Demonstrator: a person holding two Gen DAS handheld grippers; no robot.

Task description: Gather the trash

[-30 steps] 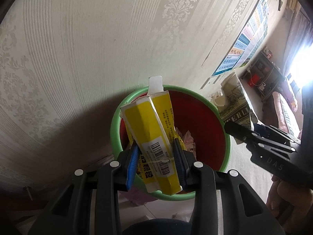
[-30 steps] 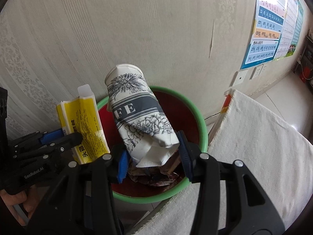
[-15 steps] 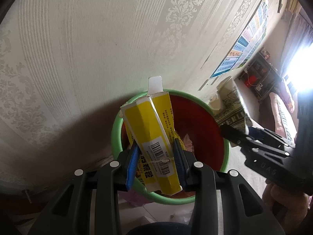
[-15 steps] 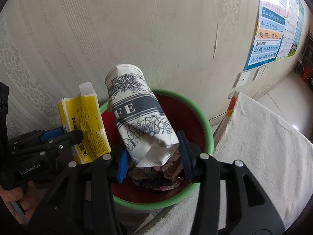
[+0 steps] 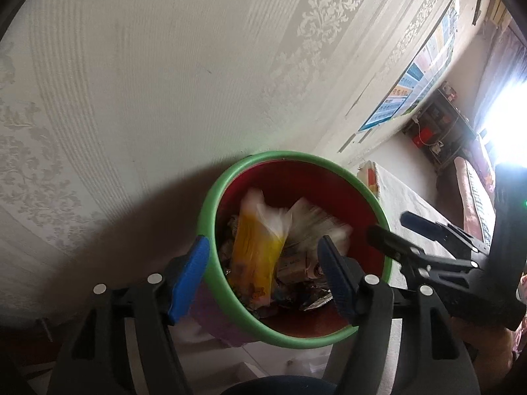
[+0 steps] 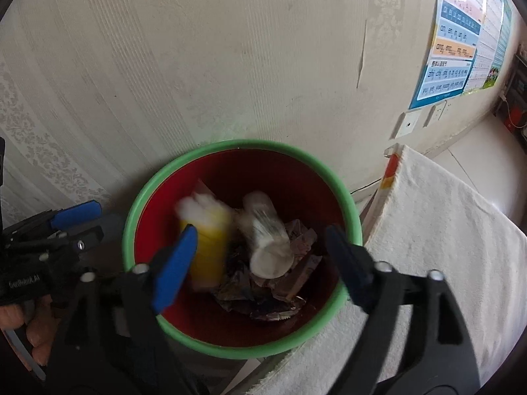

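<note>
A red bin with a green rim [image 5: 230, 184] [image 6: 158, 177] stands against the wall. My left gripper [image 5: 263, 273] is open and empty above it. My right gripper [image 6: 260, 256] is open and empty above it too. The yellow box [image 5: 257, 250] [image 6: 207, 247] and the patterned paper cup [image 5: 313, 227] [image 6: 266, 240] are blurred inside the bin, on top of crumpled wrappers [image 6: 276, 293]. The right gripper also shows at the right of the left wrist view [image 5: 395, 227], and the left gripper at the left of the right wrist view [image 6: 85, 220].
A white cloth-covered surface [image 6: 444, 237] lies right beside the bin. Patterned wallpaper [image 6: 230, 49] is directly behind it, with a poster [image 6: 461, 42] and wall sockets [image 6: 408, 125] to the right. A shelf [image 5: 438, 125] stands farther back.
Both grippers have opened. The yellow box has left the left gripper and the paper cup has left the right gripper; both have dropped into the bin.
</note>
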